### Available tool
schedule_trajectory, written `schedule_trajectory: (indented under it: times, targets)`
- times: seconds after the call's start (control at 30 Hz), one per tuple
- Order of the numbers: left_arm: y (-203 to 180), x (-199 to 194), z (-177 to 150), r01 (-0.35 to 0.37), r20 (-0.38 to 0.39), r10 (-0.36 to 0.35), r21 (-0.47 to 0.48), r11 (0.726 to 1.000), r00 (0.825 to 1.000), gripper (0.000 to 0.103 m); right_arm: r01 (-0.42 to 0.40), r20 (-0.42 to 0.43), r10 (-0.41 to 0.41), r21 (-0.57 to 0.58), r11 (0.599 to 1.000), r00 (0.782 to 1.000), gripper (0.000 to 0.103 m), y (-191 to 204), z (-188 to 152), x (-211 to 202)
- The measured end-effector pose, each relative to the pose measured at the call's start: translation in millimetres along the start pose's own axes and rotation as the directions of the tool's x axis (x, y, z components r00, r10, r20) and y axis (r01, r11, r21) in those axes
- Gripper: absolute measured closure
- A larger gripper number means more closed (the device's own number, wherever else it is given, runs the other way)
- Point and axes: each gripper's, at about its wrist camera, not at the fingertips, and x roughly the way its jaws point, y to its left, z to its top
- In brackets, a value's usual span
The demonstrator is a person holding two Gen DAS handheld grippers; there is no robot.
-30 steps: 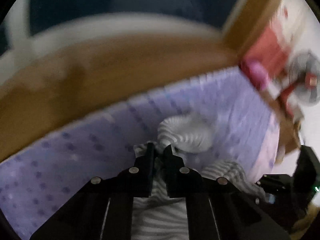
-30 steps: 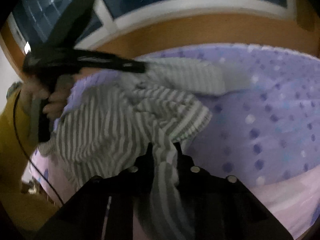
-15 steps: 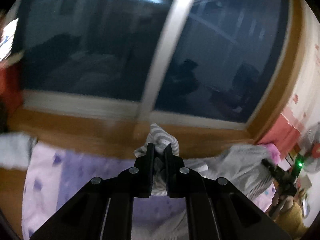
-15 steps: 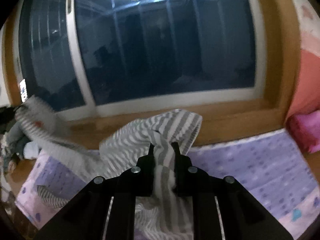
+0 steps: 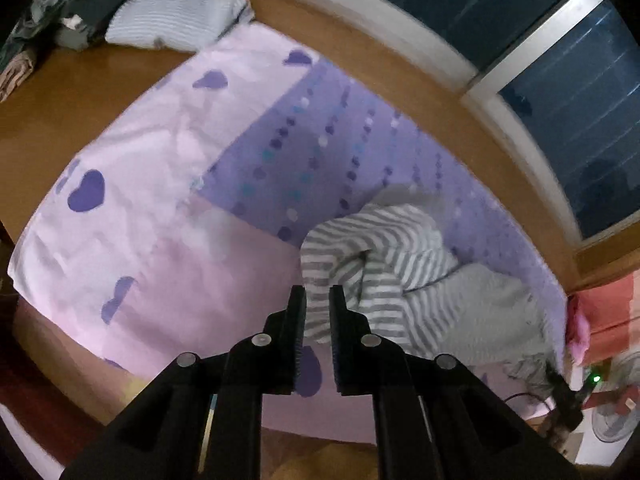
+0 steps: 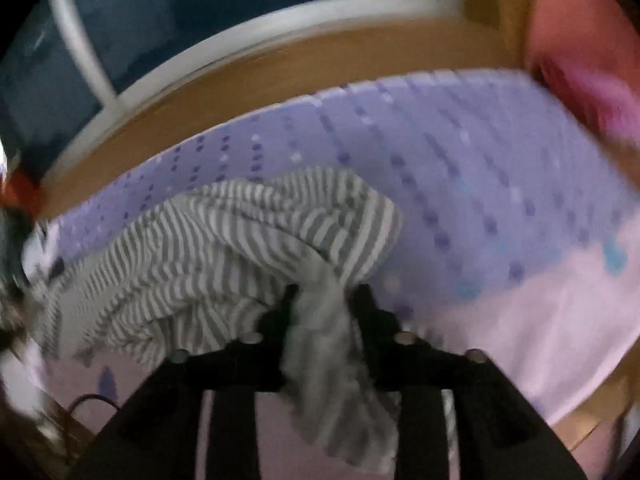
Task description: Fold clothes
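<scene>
Striped garment (image 5: 384, 256), lower right of frame: dropping onto bedspread (image 5: 168, 216) as left gripper (image 5: 318, 300) and right gripper (image 6: 326, 300) fingers are opening, releasing it for folding.

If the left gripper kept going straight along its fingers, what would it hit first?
Probably the crumpled grey-and-white striped garment, which lies just past the left gripper; its jaws are opening, empty. Depth is unclear.

Grey-striped garment (image 5: 372, 248) crumpled on bedspread (image 5: 168, 184)

Both the left gripper (image 5: 318, 294) and right gripper (image 6: 326, 294) angle downward, jaws opening.
</scene>
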Motion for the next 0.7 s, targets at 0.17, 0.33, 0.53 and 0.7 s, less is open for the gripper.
schedule_trajectory:
  times: [0.17,0.33,0.53,0.7]
  targets:
    - [-53.3,-0.1,2.1,0.055,0.009,-0.058,0.206,0.977,0.998,0.066,0.013,0.043,-0.015,0.051,0.999,0.999,0.054,-4.8,-3.2,-20.6]
    - [-137.4,35.7,-6.1,0.162,-0.115,-0.124,0.425,0.891,0.986,0.066,0.039,0.107,-0.048,0.083,0.996,0.993,0.052,-7.0,-8.1,-41.4]
    - [-254.8,90.1,-28.8,0.302,-0.291,-0.134,0.672,0.676,0.947,0.064,0.082,0.143,-0.101,0.131,0.988,0.985,0.049,-7.6,-25.1,-61.8]
    - [-320.2,127.0,-45.9,0.300,-0.324,-0.057,0.779,0.550,0.944,0.062,0.109,0.175,-0.129,0.123,0.986,0.976,0.049,-12.5,-14.6,-75.5]
